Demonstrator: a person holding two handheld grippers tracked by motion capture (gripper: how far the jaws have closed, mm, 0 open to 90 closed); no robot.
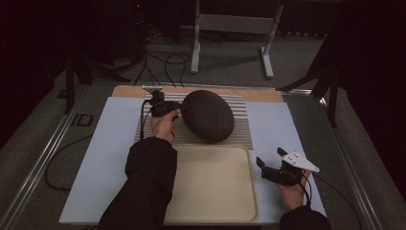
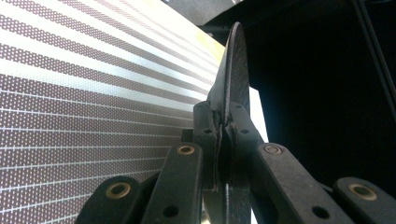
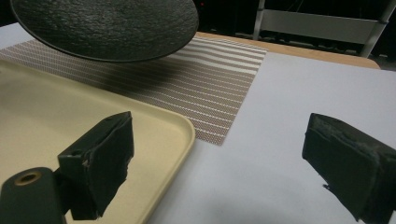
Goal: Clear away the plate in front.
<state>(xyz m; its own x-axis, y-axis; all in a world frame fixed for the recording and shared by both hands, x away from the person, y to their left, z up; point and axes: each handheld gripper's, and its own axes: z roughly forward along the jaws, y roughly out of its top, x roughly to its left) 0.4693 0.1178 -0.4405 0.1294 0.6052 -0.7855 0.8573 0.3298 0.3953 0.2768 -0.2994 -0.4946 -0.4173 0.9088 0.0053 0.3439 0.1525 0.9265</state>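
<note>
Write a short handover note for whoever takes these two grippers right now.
Left gripper: shut on the rim of the dark plate, holding it tilted above the striped mat.
Right gripper: open, holding nothing, at the right edge of the beige tray.
Done: plate gripped and lifted off the mat.
Left: probably carry the plate to the tray, which has nothing on it, and set it down; the right gripper could steady it.

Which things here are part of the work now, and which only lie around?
In the work:
- black plate, lifted above the mat
- left claw, shut on the plate's rim
- striped mat
- beige tray, empty

Lying about:
- right claw, open beside the tray
- white table cover
- metal frame behind
</note>
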